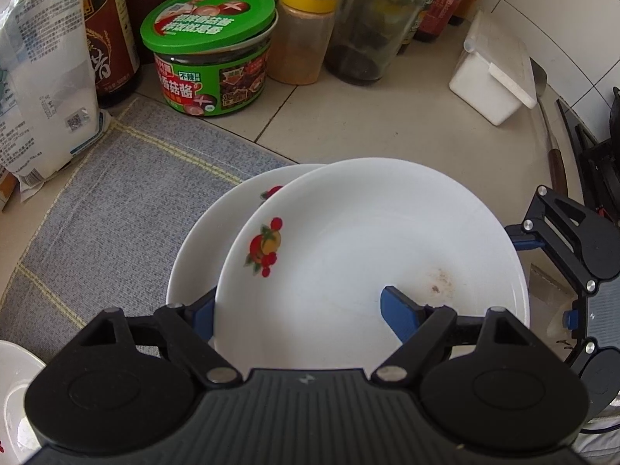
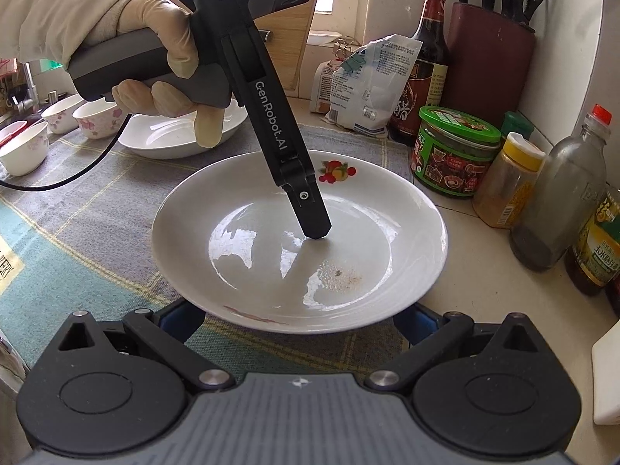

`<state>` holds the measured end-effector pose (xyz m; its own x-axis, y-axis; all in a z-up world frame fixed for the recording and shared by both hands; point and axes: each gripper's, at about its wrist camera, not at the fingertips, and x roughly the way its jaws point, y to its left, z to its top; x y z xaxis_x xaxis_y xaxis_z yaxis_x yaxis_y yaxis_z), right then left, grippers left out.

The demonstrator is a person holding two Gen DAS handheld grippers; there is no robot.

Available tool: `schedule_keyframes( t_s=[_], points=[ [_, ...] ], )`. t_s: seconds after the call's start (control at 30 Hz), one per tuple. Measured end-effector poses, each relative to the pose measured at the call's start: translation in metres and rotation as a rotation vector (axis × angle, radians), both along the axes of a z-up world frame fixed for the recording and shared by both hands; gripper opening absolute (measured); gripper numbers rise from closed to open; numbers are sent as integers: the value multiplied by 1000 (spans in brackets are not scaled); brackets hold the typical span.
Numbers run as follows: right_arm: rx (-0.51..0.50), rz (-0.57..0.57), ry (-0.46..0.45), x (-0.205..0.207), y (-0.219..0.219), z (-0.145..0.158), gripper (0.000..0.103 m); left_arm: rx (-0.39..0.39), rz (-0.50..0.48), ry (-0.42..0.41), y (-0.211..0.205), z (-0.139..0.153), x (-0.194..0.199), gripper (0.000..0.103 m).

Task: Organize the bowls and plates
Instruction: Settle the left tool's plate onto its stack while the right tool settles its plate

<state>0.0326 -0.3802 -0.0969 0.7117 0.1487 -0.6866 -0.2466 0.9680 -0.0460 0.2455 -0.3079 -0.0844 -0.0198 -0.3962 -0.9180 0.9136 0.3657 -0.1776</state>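
Observation:
A white plate with a fruit print lies stacked askew on a second like plate on the grey cloth. My left gripper is open: one blue finger rests inside the top plate, the other is outside its left rim. In the right wrist view the left gripper's finger touches the plate's middle. My right gripper is open, its blue fingers mostly hidden under the plate's near rim. It also shows in the left wrist view at the plate's right edge.
A larger white dish and small floral bowls stand at the back left. Jars and bottles, a green-lidded jar, a white bag and a white box line the tiled counter. A knife block stands at the wall.

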Motion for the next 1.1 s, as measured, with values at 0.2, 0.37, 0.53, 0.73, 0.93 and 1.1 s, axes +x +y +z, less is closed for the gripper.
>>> schedule_keyframes(
  t_s=[0.2, 0.37, 0.53, 0.73, 0.93, 1.1],
  points=[
    [18, -18, 12, 1, -3, 0, 103, 7, -2, -6, -3, -3, 1, 84],
    [20, -16, 11, 1, -4, 1, 103, 17, -2, -10, -5, -6, 3, 84],
    [22, -16, 8, 1, -4, 1, 103, 27, -4, -16, -6, -7, 4, 85],
    [24, -16, 3, -1, -4, 2, 103, 39, -12, -30, -8, -6, 3, 85],
    [25, -14, -6, -3, -5, 2, 103, 53, -21, -50, -12, -5, 1, 85],
    [27, -11, -11, -4, -5, 2, 103, 58, -19, -63, -11, -4, -1, 85]
  ],
)
